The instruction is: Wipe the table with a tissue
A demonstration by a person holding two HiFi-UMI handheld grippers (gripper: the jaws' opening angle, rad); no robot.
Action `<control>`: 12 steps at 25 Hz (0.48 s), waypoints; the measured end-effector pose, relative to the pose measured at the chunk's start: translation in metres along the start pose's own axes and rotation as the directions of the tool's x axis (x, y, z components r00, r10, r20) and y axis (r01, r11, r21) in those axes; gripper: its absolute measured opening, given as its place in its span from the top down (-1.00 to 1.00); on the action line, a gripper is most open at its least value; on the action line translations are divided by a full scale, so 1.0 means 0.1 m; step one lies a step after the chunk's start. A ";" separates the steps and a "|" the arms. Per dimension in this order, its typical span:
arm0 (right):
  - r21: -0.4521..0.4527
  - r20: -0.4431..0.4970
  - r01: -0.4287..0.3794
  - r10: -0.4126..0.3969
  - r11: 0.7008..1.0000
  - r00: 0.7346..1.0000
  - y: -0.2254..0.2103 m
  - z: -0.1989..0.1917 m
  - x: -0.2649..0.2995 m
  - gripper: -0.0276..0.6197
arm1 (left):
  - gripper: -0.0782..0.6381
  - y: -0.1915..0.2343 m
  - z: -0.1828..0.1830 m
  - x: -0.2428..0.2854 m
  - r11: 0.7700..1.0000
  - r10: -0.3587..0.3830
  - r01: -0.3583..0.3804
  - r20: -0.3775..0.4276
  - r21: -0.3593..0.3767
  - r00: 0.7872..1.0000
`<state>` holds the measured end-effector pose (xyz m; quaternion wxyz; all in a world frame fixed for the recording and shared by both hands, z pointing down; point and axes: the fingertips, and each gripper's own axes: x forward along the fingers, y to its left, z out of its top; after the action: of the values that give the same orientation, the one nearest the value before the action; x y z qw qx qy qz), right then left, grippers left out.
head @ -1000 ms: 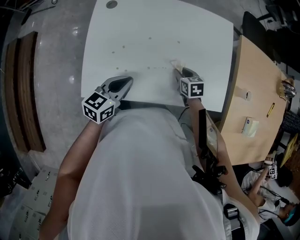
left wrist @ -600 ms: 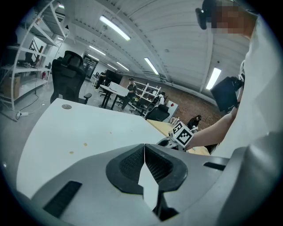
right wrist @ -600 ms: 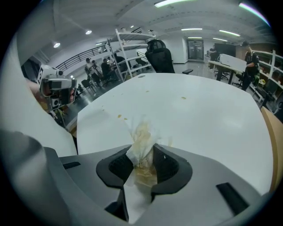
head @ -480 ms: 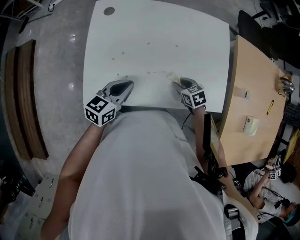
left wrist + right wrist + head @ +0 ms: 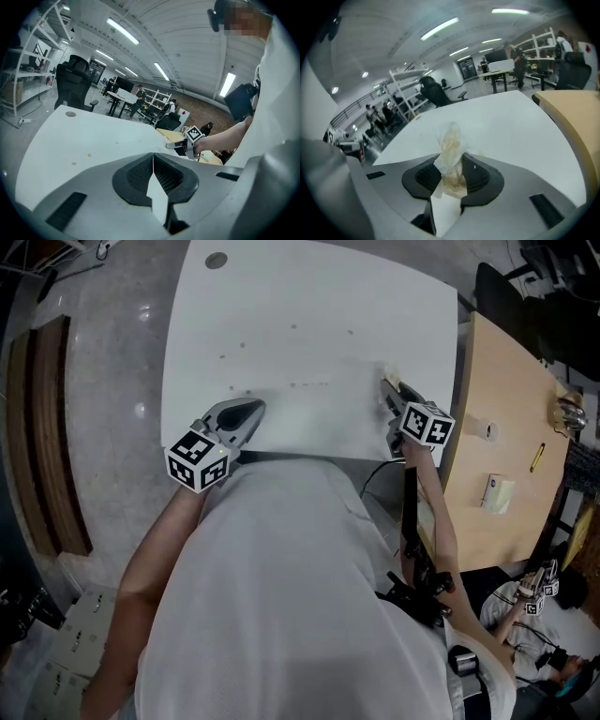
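Tissue: a crumpled white tissue (image 5: 451, 149), stained yellowish brown, stands in the centre of the right gripper view. In the head view it is a small pale wad (image 5: 386, 370), right of centre, over the right part of the white table (image 5: 309, 296).
Why held so: the wad sticks out past the fingertips, probably so that paper rather than plastic meets the surface. The brown staining suggests it has already taken up dirt.
Contact with table: no view shows for certain whether the tissue touches the surface.
Right gripper: the right gripper (image 5: 390, 390) points toward the upper left of the head view, near the table's right edge.
Right fingers: the fingers (image 5: 480, 177) are closed partway, clamping the lower half of the tissue between the ribbed pads.
Spots left: small brownish spots (image 5: 225, 357) dot the middle of the table, to the left of the tissue. Wiping therefore looks unfinished.
Left gripper: the left gripper (image 5: 246, 412) lies low at the table's near edge, lower left of centre, well apart from the tissue.
Left fingers: the fingers (image 5: 138, 174) are pressed together at the tips and hold nothing.
Why placed there: it seems parked out of the wiping path.
Beside: a wooden table (image 5: 506, 427) adjoins the white one at the right of the frame.
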<state>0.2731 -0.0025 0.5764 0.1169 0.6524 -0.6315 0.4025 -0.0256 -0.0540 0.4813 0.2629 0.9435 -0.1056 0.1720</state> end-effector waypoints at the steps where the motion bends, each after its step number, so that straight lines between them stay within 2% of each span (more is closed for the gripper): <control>1: 0.052 0.038 -0.001 -0.001 0.999 0.999 -0.05 0.09 -0.01 0.54 | 0.76 0.00 0.01 0.00 1.000 0.004 -0.004 0.004 -0.002 1.000; 3: 0.129 0.087 -0.010 -0.001 0.992 0.996 -0.09 0.22 0.01 0.54 | 0.76 0.00 0.02 0.00 1.000 0.013 -0.013 0.009 -0.005 1.000; 5: 0.152 0.086 -0.016 0.003 0.988 0.996 -0.08 0.25 0.10 0.54 | 0.76 0.01 0.02 -0.01 1.000 0.025 -0.025 0.012 -0.011 1.000; 12: 0.099 0.011 -0.016 0.015 0.995 1.000 0.05 0.37 0.53 0.54 | 0.76 0.06 -0.05 -0.10 0.997 0.075 -0.074 0.020 -0.039 0.997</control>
<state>0.2763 -0.0666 0.5863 0.0779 0.6546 -0.6162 0.4309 -0.0382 -0.0552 0.4838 0.2729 0.9356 -0.1467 0.1693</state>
